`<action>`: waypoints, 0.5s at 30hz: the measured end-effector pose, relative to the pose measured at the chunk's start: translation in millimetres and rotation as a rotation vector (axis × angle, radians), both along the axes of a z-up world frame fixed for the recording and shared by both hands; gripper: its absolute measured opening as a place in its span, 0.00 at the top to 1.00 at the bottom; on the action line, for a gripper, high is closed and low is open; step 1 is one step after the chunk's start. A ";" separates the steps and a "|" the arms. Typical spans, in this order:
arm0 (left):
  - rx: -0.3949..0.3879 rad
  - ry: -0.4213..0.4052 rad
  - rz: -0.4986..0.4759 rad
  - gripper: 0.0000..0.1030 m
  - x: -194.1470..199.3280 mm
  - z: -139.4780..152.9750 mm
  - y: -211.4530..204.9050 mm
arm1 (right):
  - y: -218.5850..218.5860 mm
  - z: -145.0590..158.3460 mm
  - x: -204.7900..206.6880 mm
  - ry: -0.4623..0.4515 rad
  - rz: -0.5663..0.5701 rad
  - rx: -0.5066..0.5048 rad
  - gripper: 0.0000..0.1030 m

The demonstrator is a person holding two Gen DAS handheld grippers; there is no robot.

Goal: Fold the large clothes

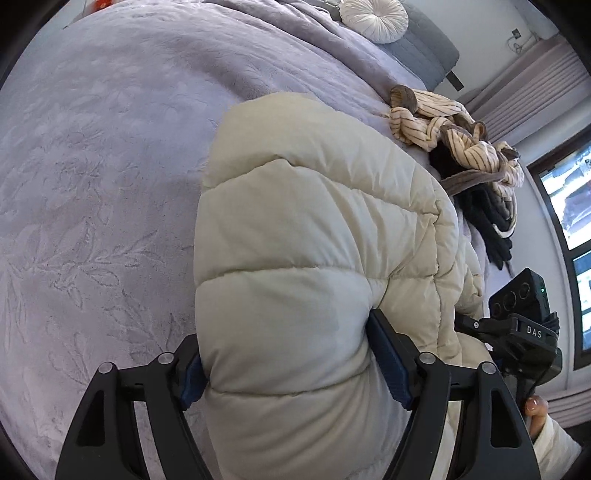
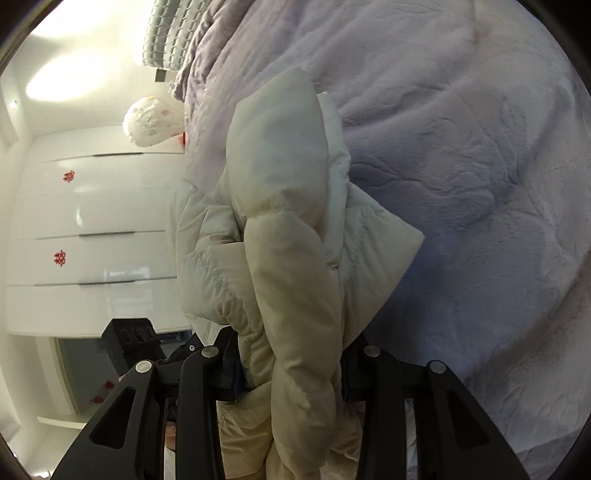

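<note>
A cream puffer jacket hangs bunched over the lavender bed cover. In the left wrist view a thick quilted fold bulges between the blue pads, and my left gripper is shut on it with the jaws wide. In the right wrist view the jacket rises in a twisted, upright bundle from between the black fingers. My right gripper is shut on a narrower gather of the same jacket. The two grippers stand close together, each one's black housing showing at the edge of the other's view.
A heap of striped and black clothes lies on the bed's far right edge. A round white cushion sits at the head. A window is at the right. White drawers stand beside the bed cover.
</note>
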State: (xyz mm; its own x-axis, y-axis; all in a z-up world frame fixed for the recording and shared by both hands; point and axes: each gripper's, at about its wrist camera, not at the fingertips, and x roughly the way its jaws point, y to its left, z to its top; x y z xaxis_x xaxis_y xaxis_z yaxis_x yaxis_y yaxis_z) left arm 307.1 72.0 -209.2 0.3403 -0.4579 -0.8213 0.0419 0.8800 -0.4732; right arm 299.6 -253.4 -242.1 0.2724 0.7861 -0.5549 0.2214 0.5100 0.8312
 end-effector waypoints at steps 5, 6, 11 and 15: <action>0.031 0.000 -0.013 0.21 3.8 -2.9 -14.7 | -7.6 8.4 -11.6 0.023 0.000 -0.102 0.47; 0.037 -0.001 -0.018 0.20 5.0 -2.7 -19.3 | -6.4 12.7 -13.7 0.025 0.011 -0.140 0.47; 0.056 -0.001 -0.019 0.18 1.2 -0.9 -18.1 | -12.1 58.9 -32.9 -0.021 0.023 -0.325 0.46; 0.060 0.001 -0.013 0.18 1.4 -0.7 -18.3 | -3.8 98.0 -61.1 -0.106 0.011 -0.438 0.64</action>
